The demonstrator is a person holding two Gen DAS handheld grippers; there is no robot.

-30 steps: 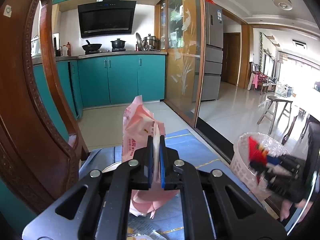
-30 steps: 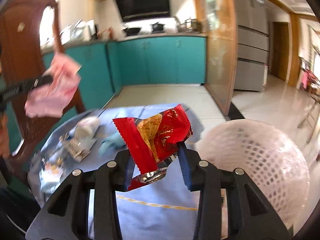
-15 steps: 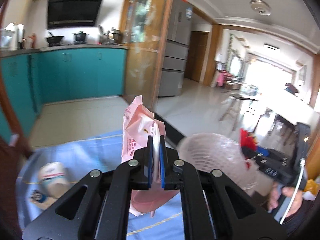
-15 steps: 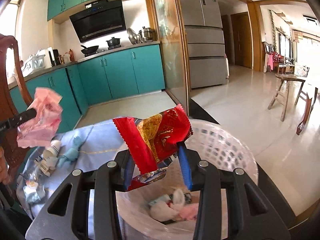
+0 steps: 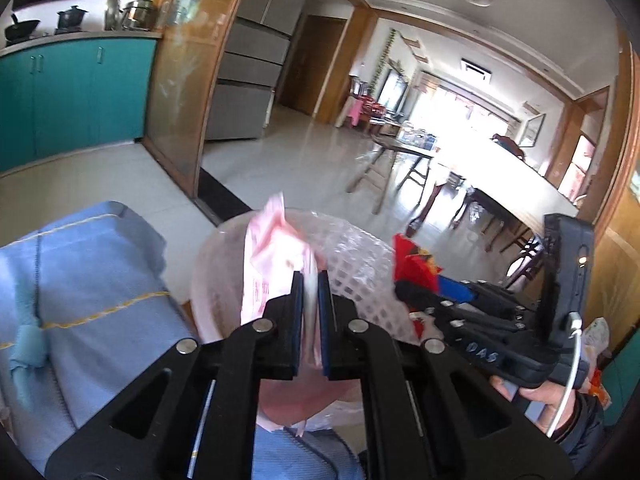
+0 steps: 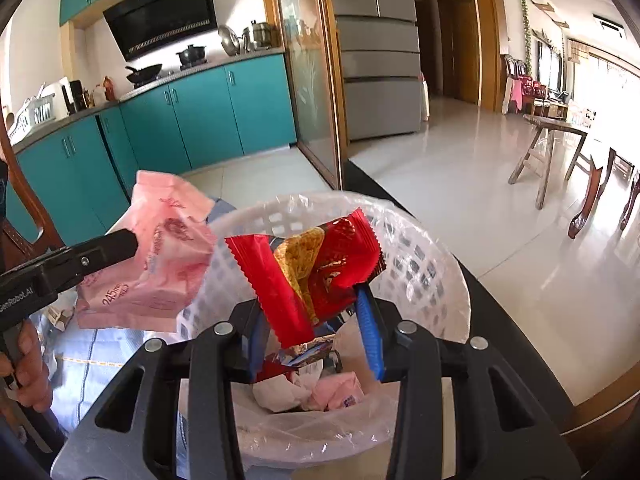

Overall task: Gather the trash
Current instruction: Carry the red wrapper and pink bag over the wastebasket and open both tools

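My left gripper (image 5: 310, 280) is shut on a pink plastic wrapper (image 5: 272, 256) and holds it at the near rim of a white lattice trash basket (image 5: 356, 272) lined with clear plastic. In the right wrist view the pink wrapper (image 6: 160, 264) hangs by the basket's left rim (image 6: 248, 216). My right gripper (image 6: 316, 312) is shut on a red snack wrapper (image 6: 316, 268), held above the basket's opening. Crumpled trash (image 6: 320, 392) lies in the basket's bottom. The right gripper (image 5: 404, 280) with its red wrapper shows at the basket's right in the left wrist view.
The basket stands beside a table covered in blue cloth (image 5: 88, 280) with a teal scrap (image 5: 24, 340) on it. Teal kitchen cabinets (image 6: 200, 120), a glass sliding door (image 6: 312, 80), a wooden stool (image 6: 548, 148) and tiled floor lie beyond.
Both grippers have swung right toward the basket. The pink wrapper came from over the table to the basket's rim. The red wrapper moved over the basket's opening.
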